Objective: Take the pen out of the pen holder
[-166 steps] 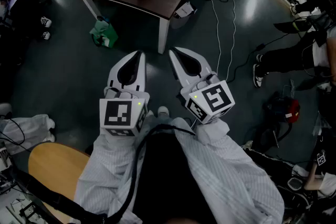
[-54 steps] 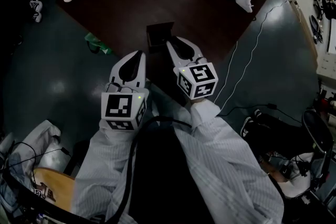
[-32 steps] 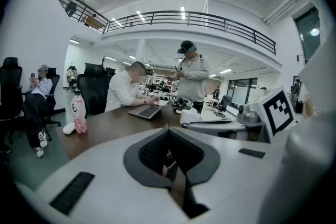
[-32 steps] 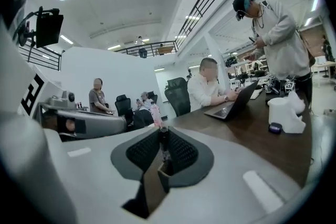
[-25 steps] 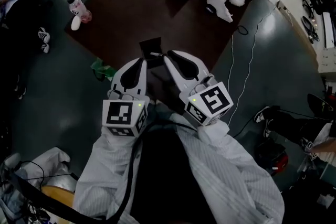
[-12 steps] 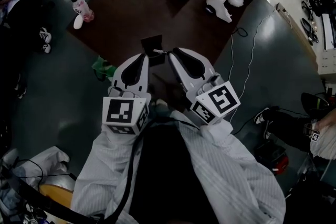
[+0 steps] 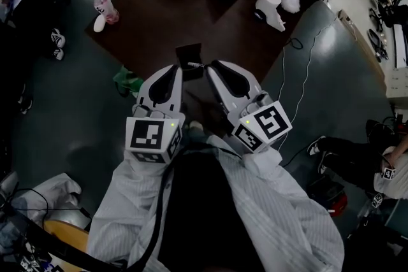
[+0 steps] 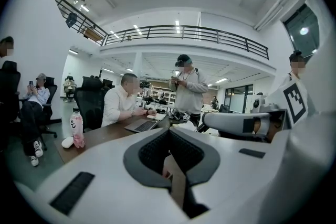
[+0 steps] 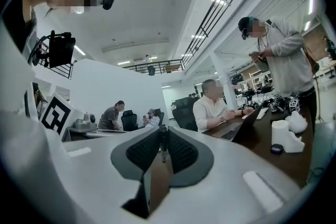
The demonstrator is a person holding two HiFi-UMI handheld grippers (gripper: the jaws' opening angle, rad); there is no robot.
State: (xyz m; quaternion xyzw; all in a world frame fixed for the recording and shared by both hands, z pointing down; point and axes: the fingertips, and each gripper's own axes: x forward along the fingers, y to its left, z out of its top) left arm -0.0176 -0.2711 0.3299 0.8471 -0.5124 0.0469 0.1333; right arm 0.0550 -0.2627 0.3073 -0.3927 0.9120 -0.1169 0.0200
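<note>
The left gripper [image 7: 172, 69] hovers at the near edge of the table [image 7: 153, 16], its claw closed on nothing, just left of the black pen holder [image 7: 189, 51]. The holder stands free, so the lift could tip it or drag it towards the near edge if the pen rubs its wall, and the left claw is not bracing it.

The pen [image 9: 164, 145] is pinched upright between the pads of the right gripper [image 7: 211, 66], right at the holder's near rim. I cannot tell whether its lower end is still inside. The grip is narrow and taken near the tips of the jaws, so the thin pen could swivel or slip out if the hand pulls sideways instead of straight up. A dropped pen would likely roll off the table onto the floor.

Several seconds ago the person stood well back from the table with both claws over the floor and the holder far off. Now both grippers are at the holder and the right one has the pen.
</note>
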